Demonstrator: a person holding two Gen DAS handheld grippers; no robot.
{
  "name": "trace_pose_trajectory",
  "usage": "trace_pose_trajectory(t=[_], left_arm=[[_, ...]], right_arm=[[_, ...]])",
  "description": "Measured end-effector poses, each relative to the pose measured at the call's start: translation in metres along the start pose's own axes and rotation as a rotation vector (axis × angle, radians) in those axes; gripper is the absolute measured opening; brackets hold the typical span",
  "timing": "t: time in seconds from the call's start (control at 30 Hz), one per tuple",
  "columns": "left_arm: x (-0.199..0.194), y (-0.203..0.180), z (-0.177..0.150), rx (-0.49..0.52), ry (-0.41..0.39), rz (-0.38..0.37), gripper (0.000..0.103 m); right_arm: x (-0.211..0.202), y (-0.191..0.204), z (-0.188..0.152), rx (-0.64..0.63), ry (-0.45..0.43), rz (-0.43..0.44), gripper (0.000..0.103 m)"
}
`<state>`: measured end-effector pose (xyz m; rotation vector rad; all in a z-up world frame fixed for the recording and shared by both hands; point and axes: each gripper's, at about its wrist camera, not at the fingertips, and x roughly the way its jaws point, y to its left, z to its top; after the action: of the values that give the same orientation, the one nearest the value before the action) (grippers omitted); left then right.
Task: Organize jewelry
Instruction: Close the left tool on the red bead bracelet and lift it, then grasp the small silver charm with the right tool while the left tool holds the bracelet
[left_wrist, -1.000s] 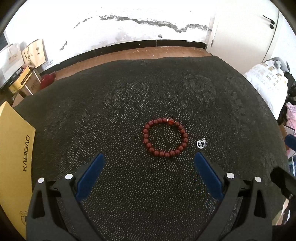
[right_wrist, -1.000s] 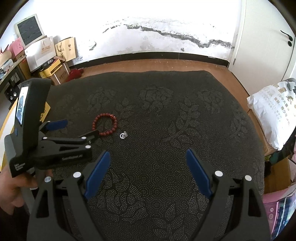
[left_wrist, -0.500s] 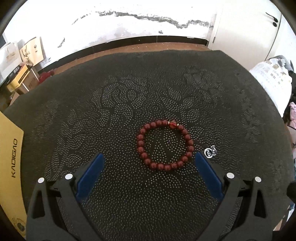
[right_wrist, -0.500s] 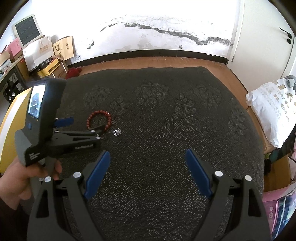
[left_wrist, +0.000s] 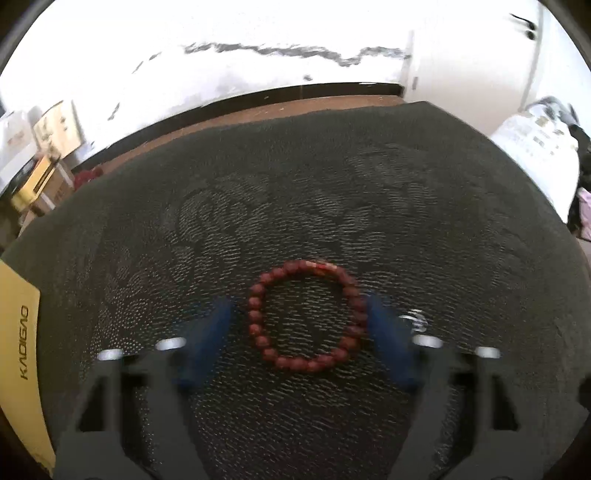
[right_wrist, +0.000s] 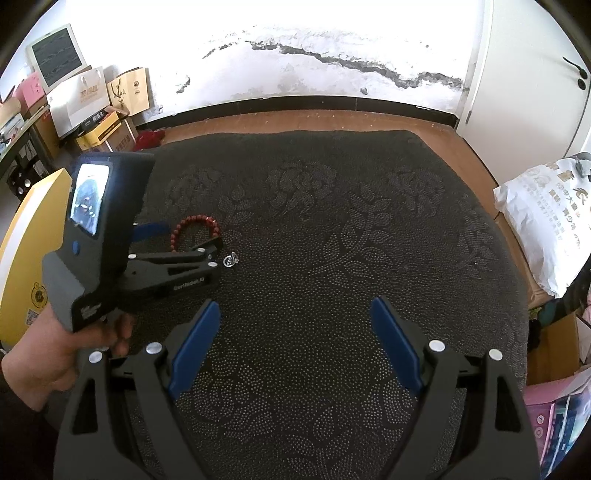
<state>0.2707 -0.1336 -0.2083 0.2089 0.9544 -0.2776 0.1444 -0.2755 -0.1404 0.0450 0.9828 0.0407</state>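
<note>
The left claw (left_wrist: 297, 332) has dropped closer and is closing around the red bead bracelet (left_wrist: 306, 315) lying between its pads on the dark patterned cloth (left_wrist: 295, 192), not yet pinching: keep centred, squeeze gently, avoiding the small silver ring (left_wrist: 415, 319) just right of it.

A dark red beaded bracelet (left_wrist: 307, 316) lies on a charcoal cloth (right_wrist: 332, 229) with a dotted rose pattern. Beside it sits a silvery ring (right_wrist: 230, 260), possibly clear-stoned. Blue pads (right_wrist: 195, 341) line black grippers; a yellow box (left_wrist: 18, 354) bears dark lettering.
</note>
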Motion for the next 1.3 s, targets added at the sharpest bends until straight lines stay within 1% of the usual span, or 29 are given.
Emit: trace_pose_trajectory(t=[0.03,0.07,0.13,0.23,0.33,0.37,0.4,0.53,0.6,0.73,0.83,0.93,1.03,1.07,1.13,1.2,1.27,1.3], left_arm=[[-0.003,-0.002,0.000,0.011,0.000,0.003,0.030],[-0.003,-0.002,-0.001,0.013,0.002,0.008,0.024],[-0.005,0.004,-0.003,0.009,-0.003,0.006,0.016],[-0.008,0.013,-0.005,-0.021,0.003,-0.039,0.015],[-0.013,0.018,-0.008,-0.017,-0.001,-0.024,0.015],[-0.017,0.020,-0.009,-0.017,-0.005,-0.021,0.013],[-0.021,0.022,-0.010,-0.019,-0.009,-0.021,0.007],[-0.045,0.026,-0.009,0.003,-0.045,0.005,0.007],[-0.053,0.031,-0.010,-0.005,-0.048,-0.006,0.007],[-0.071,0.047,-0.015,-0.036,-0.060,-0.023,0.007],[-0.087,0.064,-0.019,-0.078,-0.072,-0.031,0.007],[-0.096,0.075,-0.021,-0.086,-0.078,-0.035,0.007],[-0.100,0.081,-0.025,-0.093,-0.077,-0.034,0.007],[-0.099,0.084,-0.028,-0.097,-0.070,-0.031,0.007],[-0.097,0.089,-0.032,-0.107,-0.058,-0.035,0.007],[-0.095,0.091,-0.035,-0.107,-0.045,-0.037,0.007],[-0.095,0.093,-0.038,-0.109,-0.037,-0.042,0.007],[-0.096,0.093,-0.039,-0.108,-0.038,-0.044,0.007]], right_arm=[[0.000,0.000,0.001,0.004,0.002,0.004,0.081],[0.001,-0.001,0.001,0.009,0.003,0.007,0.081],[0.001,0.000,0.002,0.015,0.003,0.010,0.081],[0.002,-0.001,0.002,0.016,0.000,0.008,0.081],[0.005,0.001,0.003,0.022,0.005,0.014,0.081],[0.005,0.001,0.004,0.023,0.006,0.018,0.081],[0.007,0.002,0.005,0.023,0.010,0.021,0.081],[0.018,0.012,0.007,0.007,0.024,0.023,0.081],[0.026,0.018,0.008,-0.004,0.034,0.029,0.081],[0.049,0.029,0.011,-0.021,0.063,0.029,0.081],[0.066,0.033,0.013,-0.020,0.072,0.027,0.081],[0.084,0.037,0.015,-0.018,0.096,0.025,0.081],[0.101,0.046,0.018,-0.043,0.093,-0.003,0.081],[0.103,0.048,0.019,-0.054,0.082,-0.017,0.081],[0.107,0.054,0.021,-0.068,0.063,-0.018,0.081],[0.107,0.056,0.023,-0.068,0.047,-0.012,0.075],[0.106,0.059,0.025,-0.075,0.036,0.001,0.050],[0.105,0.061,0.025,-0.086,0.034,0.003,0.045]])
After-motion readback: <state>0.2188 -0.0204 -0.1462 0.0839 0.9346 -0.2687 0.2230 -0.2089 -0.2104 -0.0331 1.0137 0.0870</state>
